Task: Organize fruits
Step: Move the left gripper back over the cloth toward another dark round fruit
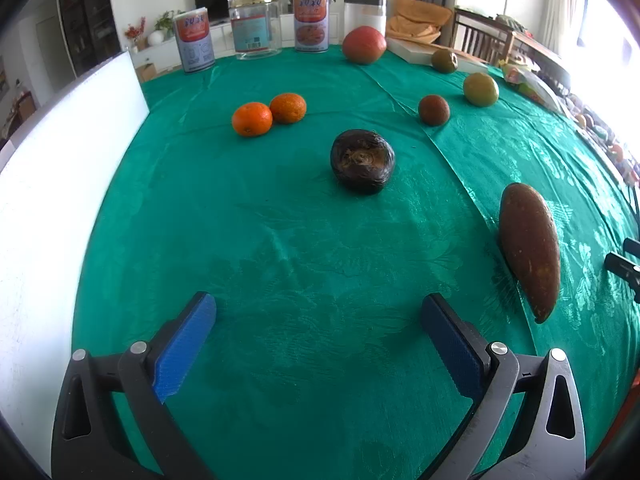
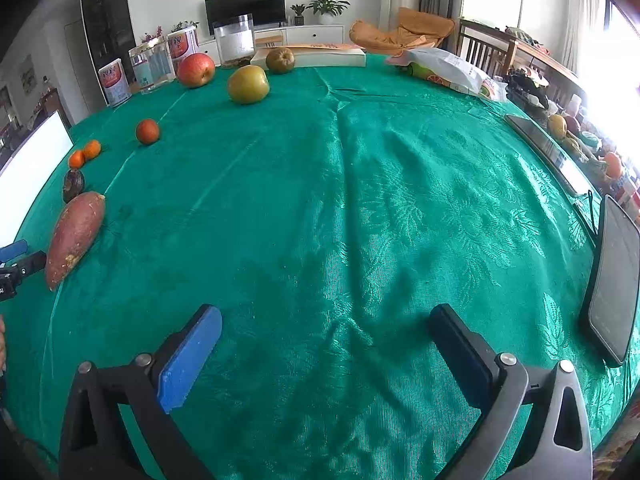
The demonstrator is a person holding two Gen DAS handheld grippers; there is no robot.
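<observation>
My left gripper [image 1: 320,306] is open over bare green cloth, nothing between its blue pads. Ahead of it lies a dark wrinkled round fruit [image 1: 363,160], with two oranges [image 1: 252,119] [image 1: 288,108] beyond on the left. A long brown sweet potato [image 1: 528,250] lies to its right. Farther back are a small reddish fruit [image 1: 433,109], a green-yellow fruit [image 1: 481,89], a brownish fruit [image 1: 444,60] and a red apple [image 1: 364,45]. My right gripper [image 2: 325,315] is also open and empty, with the sweet potato [image 2: 76,236] far to its left.
A green tablecloth [image 2: 360,200] covers the table. A white board [image 1: 60,200] stands along the left edge. Cans and jars [image 1: 256,26] line the back. A dark phone [image 2: 614,292] and a tablet [image 2: 552,152] lie at the right, and a snack bag [image 2: 448,68] and a flat box [image 2: 320,56] at the back.
</observation>
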